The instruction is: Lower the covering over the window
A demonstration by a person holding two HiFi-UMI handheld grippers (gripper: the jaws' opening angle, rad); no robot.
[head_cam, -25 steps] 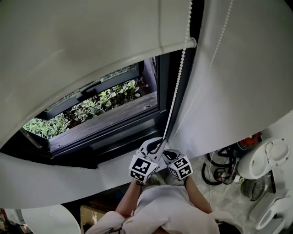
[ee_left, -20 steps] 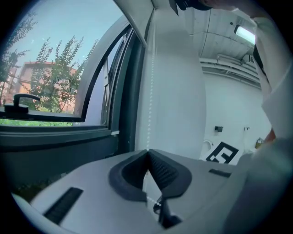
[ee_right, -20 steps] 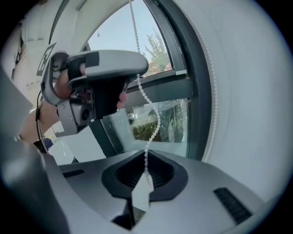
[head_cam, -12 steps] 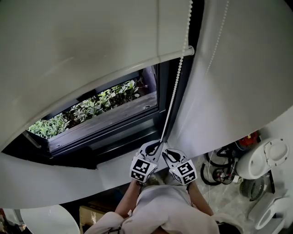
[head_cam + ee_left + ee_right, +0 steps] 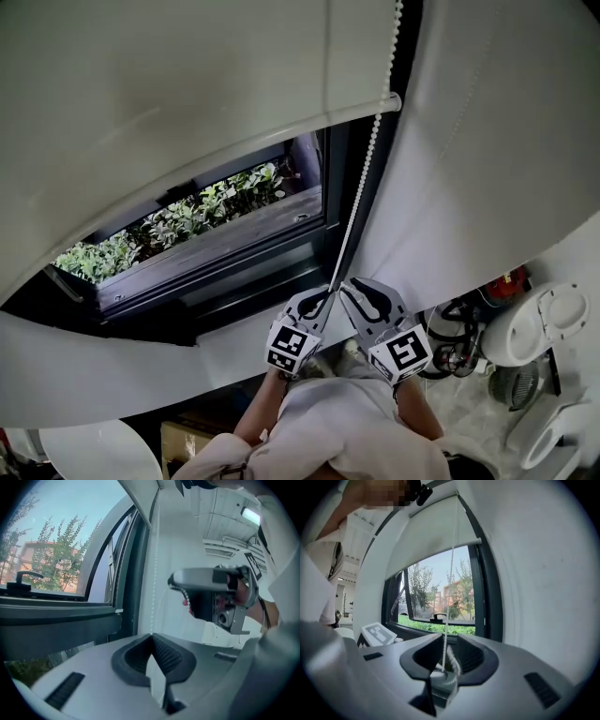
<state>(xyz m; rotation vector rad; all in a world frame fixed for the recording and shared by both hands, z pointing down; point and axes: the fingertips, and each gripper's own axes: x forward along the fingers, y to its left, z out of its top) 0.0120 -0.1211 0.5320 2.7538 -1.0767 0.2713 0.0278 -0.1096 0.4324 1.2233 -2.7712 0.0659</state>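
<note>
Right gripper [image 5: 356, 289] risen, jaws just opening around upright bead chain [image 5: 362, 178].

the head view looks from above the person, steeply down onto the window [image 5: 239, 267], which fills its middle from well back. the left gripper view rides on the left gripper [image 5: 322, 298], close under the window's right side, and faces up along the wall with the window at its left. the right gripper view rides on the right gripper [image 5: 364, 292], just right of the other, and faces the window almost squarely. all three share the window's right frame and the bead chain [image 5: 361, 183] beside it. each gripper view also catches the other gripper.
</note>
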